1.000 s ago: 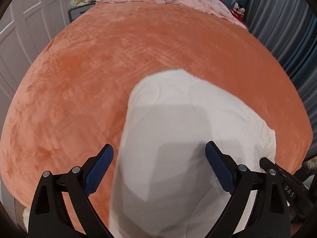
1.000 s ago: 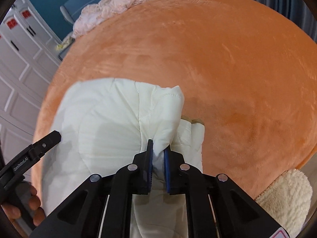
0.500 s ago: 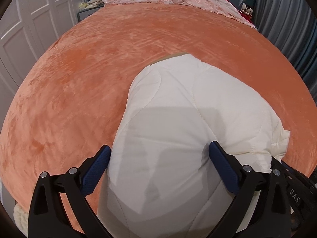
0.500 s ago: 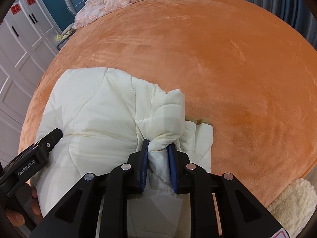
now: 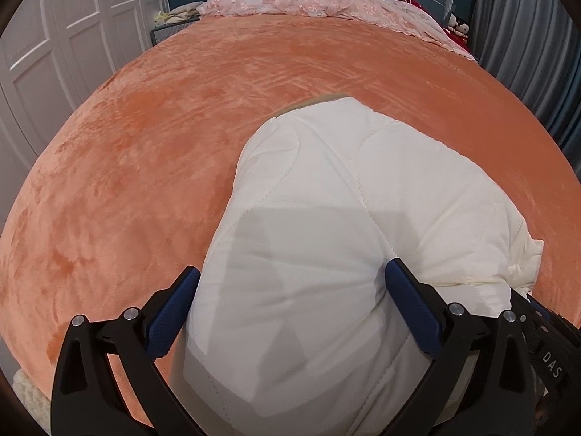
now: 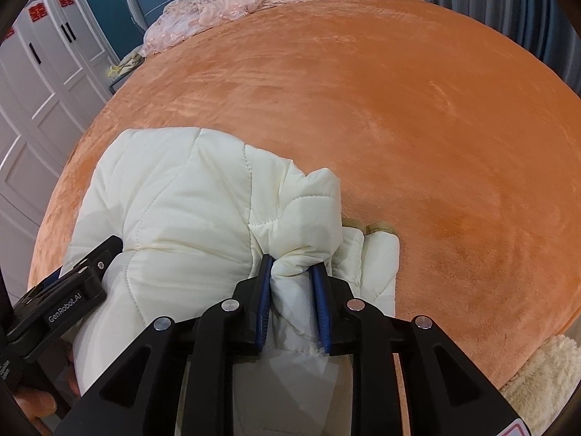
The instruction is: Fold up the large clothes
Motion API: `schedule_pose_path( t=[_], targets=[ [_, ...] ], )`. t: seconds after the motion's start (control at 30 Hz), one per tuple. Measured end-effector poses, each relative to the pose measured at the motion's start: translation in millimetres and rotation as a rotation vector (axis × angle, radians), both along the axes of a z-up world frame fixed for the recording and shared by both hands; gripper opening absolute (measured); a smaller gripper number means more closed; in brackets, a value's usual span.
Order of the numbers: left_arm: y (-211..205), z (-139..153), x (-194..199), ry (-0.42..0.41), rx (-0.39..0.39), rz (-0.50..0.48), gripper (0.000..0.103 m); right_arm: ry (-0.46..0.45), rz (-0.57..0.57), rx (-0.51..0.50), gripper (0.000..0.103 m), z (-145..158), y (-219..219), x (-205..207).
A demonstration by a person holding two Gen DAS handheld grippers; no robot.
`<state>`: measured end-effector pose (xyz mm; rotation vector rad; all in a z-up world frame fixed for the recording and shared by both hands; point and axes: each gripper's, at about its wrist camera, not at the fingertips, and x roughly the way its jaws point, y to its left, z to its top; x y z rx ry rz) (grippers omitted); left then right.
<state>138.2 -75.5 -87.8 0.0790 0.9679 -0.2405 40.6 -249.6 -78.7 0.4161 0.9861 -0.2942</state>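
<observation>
A cream quilted padded jacket [image 5: 326, 218] lies folded into a thick bundle on the orange plush bedspread [image 5: 145, 145]. My left gripper [image 5: 290, 287] is open wide, its blue pads on either side of the bundle's near end. In the right wrist view the jacket [image 6: 174, 196] lies at the lower left. My right gripper [image 6: 292, 276] holds a bunched fold of the jacket's right edge between its blue pads, with the jaws slightly parted. The left gripper's body [image 6: 69, 290] shows at the left edge.
A pink lace bedcover [image 5: 326, 3] lies crumpled at the head of the bed. White wardrobe doors [image 5: 54, 54] stand on the left and grey curtains [image 5: 526, 36] on the right. A cream fluffy rug [image 6: 537, 378] lies by the bed's near corner.
My right gripper's jaws have parted a little around the jacket fold. My left gripper has moved forward, so the bundle now sits between its open pads. The jacket has settled lower on the bed.
</observation>
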Motion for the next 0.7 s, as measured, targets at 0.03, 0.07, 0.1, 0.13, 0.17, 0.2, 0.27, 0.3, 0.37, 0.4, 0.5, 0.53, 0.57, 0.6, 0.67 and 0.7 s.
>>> schedule_pose_path(
  t=[0.03, 0.07, 0.1, 0.13, 0.17, 0.2, 0.27, 0.3, 0.37, 0.4, 0.5, 0.53, 0.57, 0.6, 0.67, 0.7],
  targets=[
    [0, 0, -1, -0.004, -0.001, 0.001, 0.098, -0.005, 0.0, 0.001, 0.022, 0, 0, -1],
    [0, 0, -1, -0.007, -0.002, 0.002, 0.098, -0.015, -0.001, 0.007, 0.022, 0, -1, -2],
    [1, 0, -2, -0.012, -0.003, 0.003, 0.098, -0.025, -0.003, 0.015, 0.022, 0, -2, -4],
    [1, 1, -2, -0.014, -0.005, 0.004, 0.098, -0.043, -0.006, 0.035, 0.023, 1, -5, -7],
    [2, 2, -3, -0.017, -0.007, 0.004, 0.098, -0.054, -0.011, 0.052, 0.024, 3, -7, -9],
    [3, 3, -4, -0.019, -0.009, 0.003, 0.098, -0.063, -0.02, 0.076, 0.026, 5, -10, -12],
    [5, 7, -7, -0.025, -0.008, 0.002, 0.098, -0.075, -0.043, 0.13, 0.031, 11, -17, -19],
    [6, 8, -8, -0.026, -0.007, -0.001, 0.098, -0.075, -0.051, 0.153, 0.033, 14, -19, -21],
    [8, 13, -10, -0.026, -0.006, -0.003, 0.098, -0.077, -0.054, 0.183, 0.038, 20, -21, -26],
    [10, 16, -12, -0.022, -0.009, -0.004, 0.098, -0.078, -0.051, 0.188, 0.042, 23, -20, -29],
    [17, 21, -14, 0.009, -0.039, 0.008, 0.098, -0.089, -0.052, 0.169, 0.059, 31, -17, -36],
    [21, 23, -15, 0.026, -0.058, 0.014, 0.098, -0.094, -0.065, 0.148, 0.067, 35, -16, -41],
    [24, 24, -16, 0.039, -0.072, 0.02, 0.098, -0.102, -0.072, 0.142, 0.068, 38, -16, -46],
    [30, 27, -18, 0.059, -0.097, 0.025, 0.098, -0.108, -0.072, 0.145, 0.068, 40, -16, -49],
    [41, 32, -24, 0.09, -0.146, 0.016, 0.098, -0.101, -0.066, 0.169, 0.069, 41, -19, -55],
    [45, 34, -27, 0.097, -0.164, 0.006, 0.098, -0.097, -0.064, 0.182, 0.07, 40, -21, -57]
  ],
)
